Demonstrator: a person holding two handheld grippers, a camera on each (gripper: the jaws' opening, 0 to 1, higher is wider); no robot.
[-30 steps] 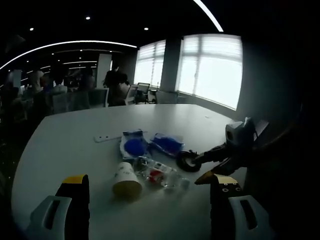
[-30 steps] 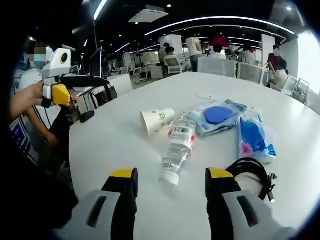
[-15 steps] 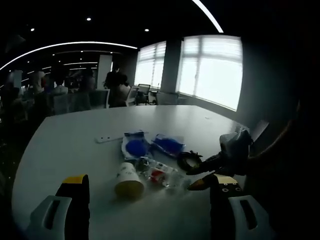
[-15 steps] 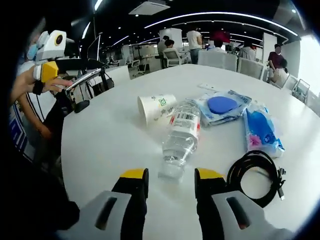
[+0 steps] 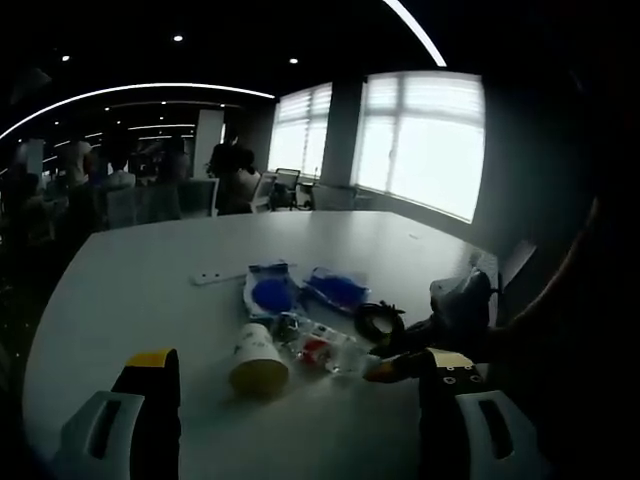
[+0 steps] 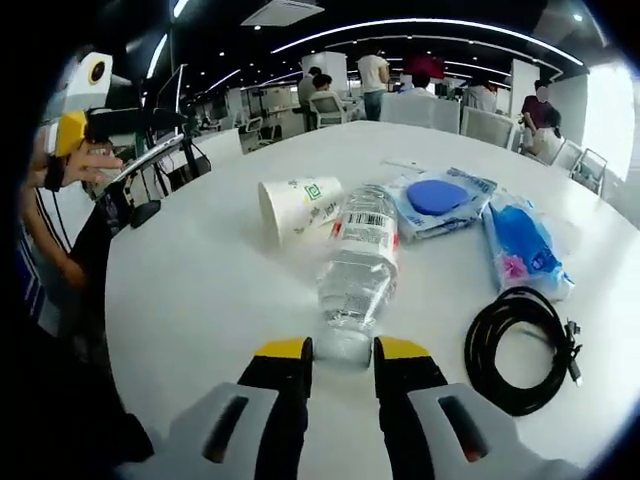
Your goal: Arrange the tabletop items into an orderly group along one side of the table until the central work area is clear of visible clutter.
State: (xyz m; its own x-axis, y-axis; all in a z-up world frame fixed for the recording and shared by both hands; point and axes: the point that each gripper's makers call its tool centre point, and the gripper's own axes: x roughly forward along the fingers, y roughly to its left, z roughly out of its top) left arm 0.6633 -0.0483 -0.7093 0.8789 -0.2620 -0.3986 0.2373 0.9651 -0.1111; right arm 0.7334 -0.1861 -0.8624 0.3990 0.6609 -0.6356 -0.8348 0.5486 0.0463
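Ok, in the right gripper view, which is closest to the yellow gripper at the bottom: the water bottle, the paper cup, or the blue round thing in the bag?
From the right gripper:
1. Water bottle, lying on its side, its cap end between the jaws.
2. Paper cup, tipped over, just beyond the bottle on the left.
3. Blue round thing in its bag, farther back on the right.

Right tool (image 6: 343,350) at bottom centre, yellow-tipped jaws narrowed either side of the cap end of a clear water bottle (image 6: 359,268) lying on the white worktop (image 6: 200,290); contact unclear. Paper cup (image 6: 298,207) on its side, touching the bottle's upper left. Coiled black cable (image 6: 522,347) lower right. Blue packets (image 6: 440,201) upper right. Left tool (image 6: 75,120) upper left.
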